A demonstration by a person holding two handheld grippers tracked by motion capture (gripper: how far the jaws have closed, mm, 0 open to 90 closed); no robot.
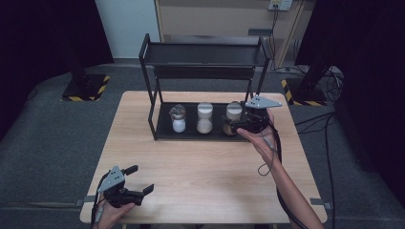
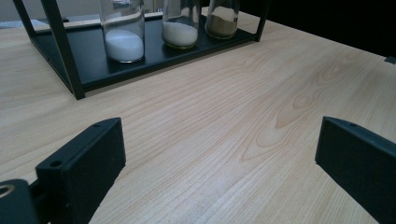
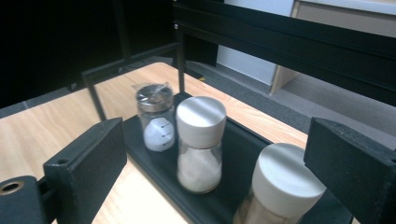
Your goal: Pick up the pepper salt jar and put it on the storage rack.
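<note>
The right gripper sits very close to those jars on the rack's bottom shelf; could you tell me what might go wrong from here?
1. The right gripper, jaws open, hangs beside the brown-filled jar; a sideways drift could knock it over.
2. The three jars stand close together, so a tipped one could hit the middle jar.
3. The rack's upper shelf sits just above; lifting carelessly could strike it.

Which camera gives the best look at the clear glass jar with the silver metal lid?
The right gripper view: the clear glass jar with the silver metal lid shows whole, lid and white contents. The high view shows it small; the left gripper view cuts off its top.
</note>
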